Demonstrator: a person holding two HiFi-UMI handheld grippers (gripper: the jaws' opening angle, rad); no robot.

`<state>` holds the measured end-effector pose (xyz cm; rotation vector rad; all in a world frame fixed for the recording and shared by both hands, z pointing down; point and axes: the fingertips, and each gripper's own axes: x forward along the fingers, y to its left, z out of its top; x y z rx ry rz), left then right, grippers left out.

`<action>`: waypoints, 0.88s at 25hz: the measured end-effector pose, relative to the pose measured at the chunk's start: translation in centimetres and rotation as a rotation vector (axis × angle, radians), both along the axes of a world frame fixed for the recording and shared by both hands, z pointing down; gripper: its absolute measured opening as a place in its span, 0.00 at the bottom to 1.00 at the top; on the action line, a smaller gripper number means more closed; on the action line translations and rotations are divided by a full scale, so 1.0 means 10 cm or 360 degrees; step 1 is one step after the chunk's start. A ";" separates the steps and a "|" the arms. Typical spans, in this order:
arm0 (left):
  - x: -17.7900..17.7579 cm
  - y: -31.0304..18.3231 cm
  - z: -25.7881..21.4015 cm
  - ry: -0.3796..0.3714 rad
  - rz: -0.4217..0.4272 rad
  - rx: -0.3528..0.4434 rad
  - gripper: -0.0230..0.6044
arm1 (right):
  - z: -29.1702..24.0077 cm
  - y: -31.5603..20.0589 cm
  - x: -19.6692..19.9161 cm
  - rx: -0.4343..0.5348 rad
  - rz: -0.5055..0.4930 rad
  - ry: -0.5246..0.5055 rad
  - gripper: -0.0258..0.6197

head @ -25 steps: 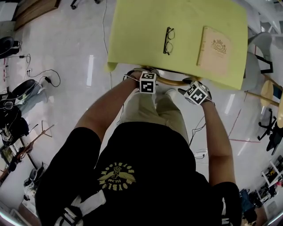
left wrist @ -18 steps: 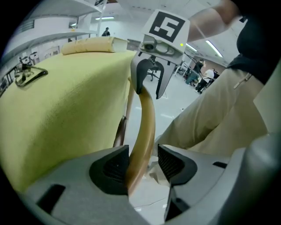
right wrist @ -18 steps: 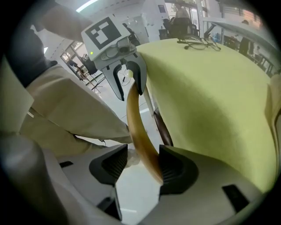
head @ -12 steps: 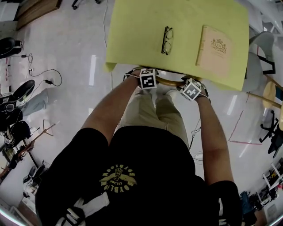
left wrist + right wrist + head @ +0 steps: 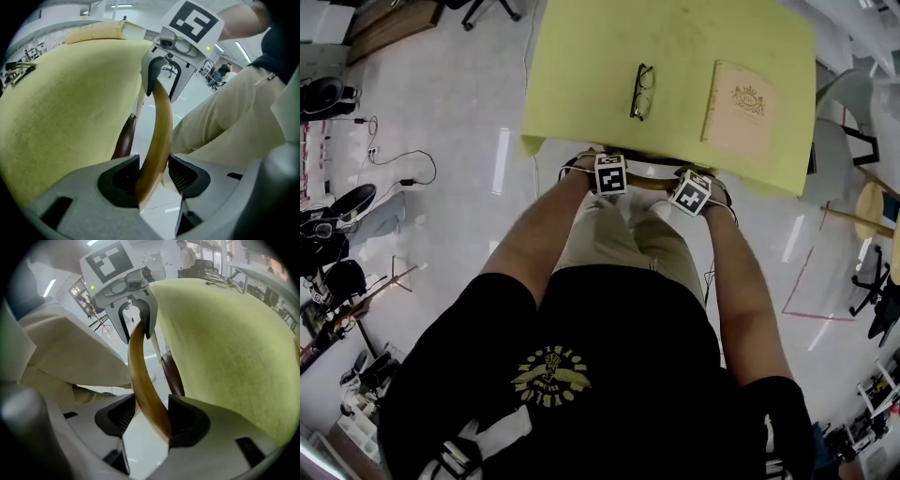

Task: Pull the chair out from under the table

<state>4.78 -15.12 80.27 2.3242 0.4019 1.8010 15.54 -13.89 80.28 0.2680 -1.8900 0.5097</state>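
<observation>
Left gripper (image 5: 153, 180) and right gripper (image 5: 147, 420) each straddle the curved wooden back rail (image 5: 159, 122) of the chair (image 5: 652, 174), which sits at the 6 o'clock edge of the yellow-covered desk (image 5: 581, 84); both sets of jaws have just been opening and now stand wide, the rail leaning on the desk-side pad with a gap at the other; nothing is clamped; the chair looks tucked under, so the pull likely needs both closed first

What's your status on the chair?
Left claw, right claw just opening, chair rail between each, ungripped; chair still under table. Person's legs close behind.
</observation>
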 end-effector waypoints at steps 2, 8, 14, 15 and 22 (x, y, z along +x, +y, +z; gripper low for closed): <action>0.00 0.09 -0.01 -0.0014 -0.0017 0.0008 0.33 | -0.02 0.03 0.00 -0.0009 -0.0080 0.0007 0.37; 0.05 0.43 0.04 -0.0016 -0.0164 0.0037 0.32 | 0.01 0.28 0.05 -0.0025 -0.0216 0.0005 0.37; 0.01 0.65 0.03 -0.0034 -0.0151 0.0054 0.32 | 0.01 0.51 0.04 -0.0050 -0.0156 0.0008 0.37; 0.00 0.69 0.01 -0.0028 -0.0147 0.0055 0.32 | 0.00 0.56 0.03 -0.0061 -0.0148 0.0010 0.37; -0.15 0.99 -0.04 0.0013 -0.0033 0.0001 0.31 | -0.06 0.95 -0.11 -0.0136 0.0040 -0.0016 0.37</action>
